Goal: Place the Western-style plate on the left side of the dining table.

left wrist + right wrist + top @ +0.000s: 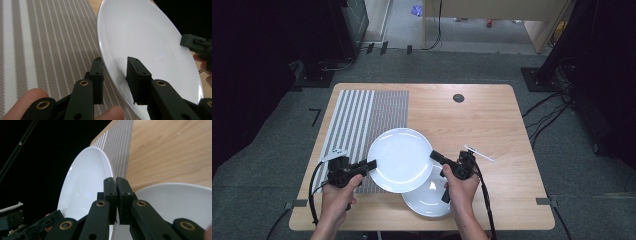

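Plate-lifting was the step in hand: left gripper (371, 164) and right gripper (435, 156) each had jaws clamped on opposite rims of the upper plate (400, 159), held tilted above the lower plate (427, 200). Next, probably, carrying it level toward the striped mat (362, 120) on the tabletop (472, 120).

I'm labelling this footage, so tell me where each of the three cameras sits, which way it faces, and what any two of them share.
High view: above the person's side, looking forward and down at the table; both forearms, the left gripper and the right gripper show.
Left gripper view: rides the left gripper, looking along its jaws clamped on the upper plate; fingertips show.
Right gripper view: rides the right gripper, jaws pinching the same plate's rim, lower plate beside.
Shared: all three show the upper plate and striped mat.
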`<state>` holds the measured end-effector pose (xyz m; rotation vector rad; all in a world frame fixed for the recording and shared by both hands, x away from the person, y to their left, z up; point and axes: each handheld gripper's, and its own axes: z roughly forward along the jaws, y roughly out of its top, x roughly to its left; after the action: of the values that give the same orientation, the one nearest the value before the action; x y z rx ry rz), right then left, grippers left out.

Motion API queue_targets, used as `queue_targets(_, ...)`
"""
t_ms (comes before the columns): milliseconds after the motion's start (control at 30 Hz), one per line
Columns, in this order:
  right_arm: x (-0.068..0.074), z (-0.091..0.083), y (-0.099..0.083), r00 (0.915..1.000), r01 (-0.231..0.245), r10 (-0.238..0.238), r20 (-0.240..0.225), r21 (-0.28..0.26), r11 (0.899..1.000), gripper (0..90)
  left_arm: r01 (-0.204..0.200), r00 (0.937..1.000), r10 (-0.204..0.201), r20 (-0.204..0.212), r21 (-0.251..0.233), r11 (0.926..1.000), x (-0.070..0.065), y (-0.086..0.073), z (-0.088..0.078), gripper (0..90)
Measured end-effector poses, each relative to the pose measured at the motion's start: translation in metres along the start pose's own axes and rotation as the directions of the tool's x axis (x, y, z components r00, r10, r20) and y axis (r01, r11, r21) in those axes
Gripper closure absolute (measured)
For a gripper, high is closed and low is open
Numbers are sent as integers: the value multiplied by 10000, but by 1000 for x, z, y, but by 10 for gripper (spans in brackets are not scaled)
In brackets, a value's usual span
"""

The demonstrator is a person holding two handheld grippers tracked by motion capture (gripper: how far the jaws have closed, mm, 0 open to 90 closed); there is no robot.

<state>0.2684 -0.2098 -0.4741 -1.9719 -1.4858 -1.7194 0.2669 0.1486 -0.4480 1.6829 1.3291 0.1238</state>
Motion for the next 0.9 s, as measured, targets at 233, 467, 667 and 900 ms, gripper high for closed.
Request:
queue_targets(233,18,28,5,9998,161,-159,-125,97,9998,886,193,9993,-201,-323,-253,9995,19,13,-9,683)
queue_targets(467,31,54,13,9992,385,-382,-115,316,9988,886,536,9971,-558,-526,-425,9977,38,20,-12,682)
queue_targets(667,38,73,19,9977,684,-682,-57,483,9965,886,881,9935,-920,-672,-589,9944,51,23,-11,678)
queue_targets(900,39,93,27,9974,717,-715,-60,682,9951,886,1039,9906,-1088,-833,-608,9927,61,24,-7,671)
